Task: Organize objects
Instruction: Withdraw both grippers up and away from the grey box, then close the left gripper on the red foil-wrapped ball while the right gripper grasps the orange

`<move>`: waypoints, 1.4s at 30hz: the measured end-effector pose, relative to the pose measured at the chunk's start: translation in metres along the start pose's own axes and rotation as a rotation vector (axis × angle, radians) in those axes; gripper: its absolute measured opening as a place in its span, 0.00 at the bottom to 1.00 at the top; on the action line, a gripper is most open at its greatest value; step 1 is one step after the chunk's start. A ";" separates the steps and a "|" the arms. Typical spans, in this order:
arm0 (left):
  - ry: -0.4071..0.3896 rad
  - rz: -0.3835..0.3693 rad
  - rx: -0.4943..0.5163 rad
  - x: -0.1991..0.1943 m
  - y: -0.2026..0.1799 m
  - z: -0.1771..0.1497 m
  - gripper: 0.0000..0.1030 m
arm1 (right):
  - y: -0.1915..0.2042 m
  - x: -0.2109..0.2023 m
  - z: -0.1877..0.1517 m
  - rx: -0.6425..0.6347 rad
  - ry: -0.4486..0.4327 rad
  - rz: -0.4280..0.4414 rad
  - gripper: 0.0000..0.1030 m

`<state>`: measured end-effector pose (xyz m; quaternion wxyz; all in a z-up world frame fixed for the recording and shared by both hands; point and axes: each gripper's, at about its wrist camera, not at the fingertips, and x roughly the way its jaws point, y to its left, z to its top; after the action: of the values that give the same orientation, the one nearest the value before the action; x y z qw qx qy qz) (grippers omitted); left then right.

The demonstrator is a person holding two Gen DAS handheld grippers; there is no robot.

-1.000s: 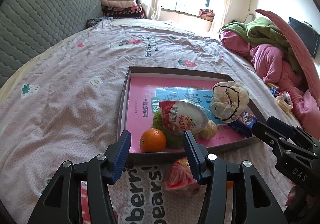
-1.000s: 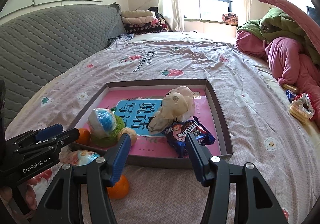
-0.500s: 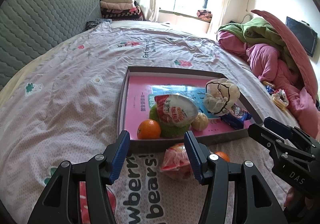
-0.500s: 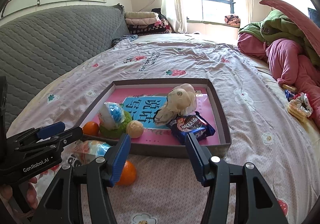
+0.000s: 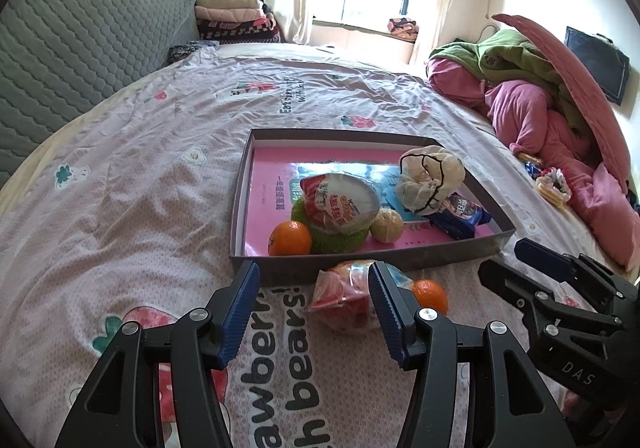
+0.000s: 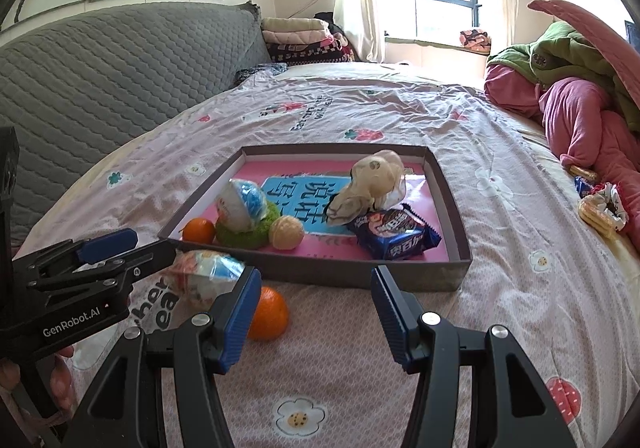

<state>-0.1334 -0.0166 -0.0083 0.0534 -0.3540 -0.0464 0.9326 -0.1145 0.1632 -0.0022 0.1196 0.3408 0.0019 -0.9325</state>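
Observation:
A shallow brown box tray with a pink book lining it lies on the bed. Inside it are an orange, an egg-shaped snack pack on a green pad, a peeled fruit, a cream pouch and a blue biscuit pack. On the sheet in front of the tray lie a wrapped snack and a second orange. My left gripper is open just short of the wrapped snack. My right gripper is open over bare sheet, the loose orange beside its left finger.
A heap of pink and green bedding fills the right side of the bed, with small snack packs near it. A grey quilted headboard runs along the left. Folded blankets are stacked by the window.
Both grippers have drawn back from the tray. The wrapped snack and the loose orange now show fully in front of the tray. The jaws stay open.

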 end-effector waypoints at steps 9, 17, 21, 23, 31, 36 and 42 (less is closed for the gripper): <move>0.005 -0.004 0.021 -0.010 -0.008 -0.009 0.57 | 0.005 -0.007 -0.011 -0.009 0.013 0.010 0.55; 0.008 -0.004 0.033 -0.018 -0.010 -0.014 0.57 | 0.012 -0.011 -0.016 -0.024 0.027 0.021 0.55; 0.021 -0.004 0.037 -0.018 -0.010 -0.017 0.57 | 0.015 -0.011 -0.019 -0.027 0.039 0.028 0.55; 0.028 -0.003 0.040 -0.018 -0.009 -0.018 0.57 | 0.017 -0.009 -0.021 -0.029 0.049 0.032 0.55; 0.054 -0.011 0.049 -0.011 -0.010 -0.024 0.57 | 0.020 -0.002 -0.026 -0.037 0.074 0.037 0.55; 0.071 -0.020 0.053 -0.004 -0.010 -0.027 0.57 | 0.022 0.005 -0.029 -0.049 0.090 0.041 0.55; 0.081 -0.025 0.055 0.006 -0.008 -0.028 0.57 | 0.023 0.014 -0.032 -0.058 0.101 0.052 0.55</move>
<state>-0.1190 -0.0067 -0.0319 0.0765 -0.3893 -0.0230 0.9177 -0.0993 0.1408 -0.0341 0.1533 0.3838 0.0262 -0.9102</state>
